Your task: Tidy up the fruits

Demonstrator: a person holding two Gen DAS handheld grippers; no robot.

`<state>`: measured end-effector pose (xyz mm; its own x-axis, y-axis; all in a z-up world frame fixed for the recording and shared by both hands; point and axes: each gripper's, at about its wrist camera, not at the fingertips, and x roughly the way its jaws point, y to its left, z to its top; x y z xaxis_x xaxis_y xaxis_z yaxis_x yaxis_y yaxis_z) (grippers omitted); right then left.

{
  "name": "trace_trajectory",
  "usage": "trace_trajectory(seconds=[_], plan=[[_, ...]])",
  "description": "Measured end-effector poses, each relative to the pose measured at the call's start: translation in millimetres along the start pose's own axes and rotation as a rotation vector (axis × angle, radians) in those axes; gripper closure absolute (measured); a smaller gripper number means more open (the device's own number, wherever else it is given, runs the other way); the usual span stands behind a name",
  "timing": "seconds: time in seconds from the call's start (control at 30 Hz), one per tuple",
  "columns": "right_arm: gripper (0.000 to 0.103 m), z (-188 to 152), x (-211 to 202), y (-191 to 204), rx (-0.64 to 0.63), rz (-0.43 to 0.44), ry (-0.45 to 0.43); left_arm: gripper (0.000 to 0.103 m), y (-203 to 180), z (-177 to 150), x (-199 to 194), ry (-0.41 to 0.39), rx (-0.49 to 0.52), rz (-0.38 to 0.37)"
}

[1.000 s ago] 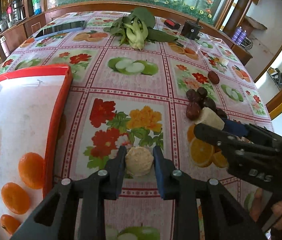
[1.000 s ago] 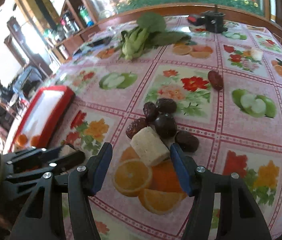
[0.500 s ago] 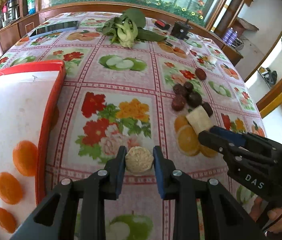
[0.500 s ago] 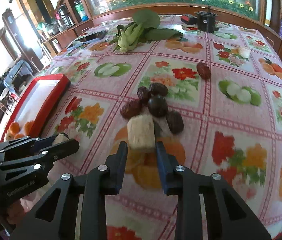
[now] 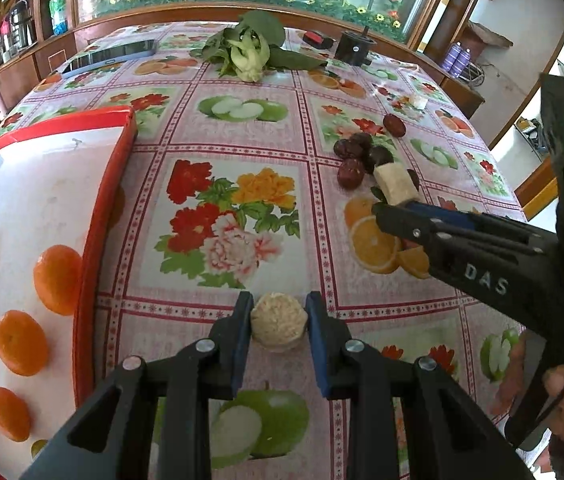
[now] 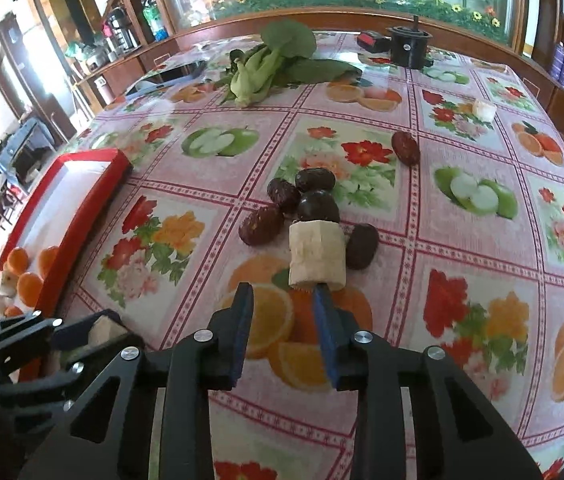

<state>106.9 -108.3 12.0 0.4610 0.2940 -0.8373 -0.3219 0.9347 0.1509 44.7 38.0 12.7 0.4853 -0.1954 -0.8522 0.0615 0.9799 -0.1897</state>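
While nose-down, left tongs [image 5: 280, 300] around chunk [image 5: 279, 322]

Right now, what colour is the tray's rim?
Red, around a white floor; the tray shows best in the left wrist view.

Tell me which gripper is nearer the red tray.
Left. The left gripper, shut on a banana piece, is just right of the tray; the right gripper is farther right, by the dates.

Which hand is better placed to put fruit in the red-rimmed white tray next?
Left. The left gripper clamps a pale round fruit piece beside the red-rimmed white tray. The right gripper's jaws, just opening slightly, hold nothing; its pale fruit chunk lies past their tips.
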Motion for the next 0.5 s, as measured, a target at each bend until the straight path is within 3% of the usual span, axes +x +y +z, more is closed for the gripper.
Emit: trace_trajectory(seconds=[0.07,0.2,0.5], plan=[[0.072,1.7,0.9,-6.0,0.032,-0.018,0.028,0.073,0.8,-0.3,-0.6,0.001,-0.006,-0.002],[0.072,3.4,-18.5,-25.0,0.112,0.006,-0.046,0.073,2.3,-1.0,-0.6,-0.007,-0.012,-0.003],[0.067,8.0,-13.3,-32.2,0.105,0.070,-0.044,0.073,-0.6,-2.3,-0.4,-0.017,-0.008,0.012]])
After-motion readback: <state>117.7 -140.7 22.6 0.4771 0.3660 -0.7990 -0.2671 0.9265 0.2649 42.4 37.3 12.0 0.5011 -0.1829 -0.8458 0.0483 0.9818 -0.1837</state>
